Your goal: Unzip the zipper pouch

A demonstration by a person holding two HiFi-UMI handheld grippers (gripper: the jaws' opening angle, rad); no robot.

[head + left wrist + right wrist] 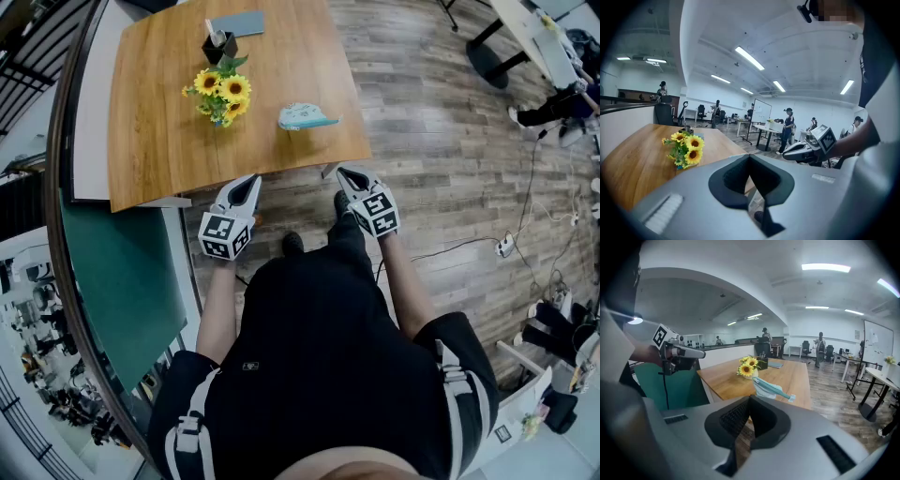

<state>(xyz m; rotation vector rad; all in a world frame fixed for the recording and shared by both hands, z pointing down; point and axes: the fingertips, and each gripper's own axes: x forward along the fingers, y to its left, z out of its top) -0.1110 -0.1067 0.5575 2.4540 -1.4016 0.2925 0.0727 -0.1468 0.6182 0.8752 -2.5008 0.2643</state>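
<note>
A light blue zipper pouch [306, 116] lies on the wooden table [159, 141] near its front right corner; the right gripper view shows the pouch [769, 388] just past the jaws. Both grippers are held below the table's front edge, clear of the pouch. My left gripper [246, 182] sits at the left with its jaws shut and empty; in its own view the left gripper [750, 159] points over the table edge. My right gripper [345, 172] is shut and empty too, and the right gripper [750, 401] aims toward the pouch.
A small bunch of sunflowers [221, 94] stands mid-table, left of the pouch. Behind it are a black holder [219, 44] and a grey-blue notebook [238, 22]. A green panel [122, 272] borders the left. Wooden floor [450, 141] spreads right, with cables and chair legs.
</note>
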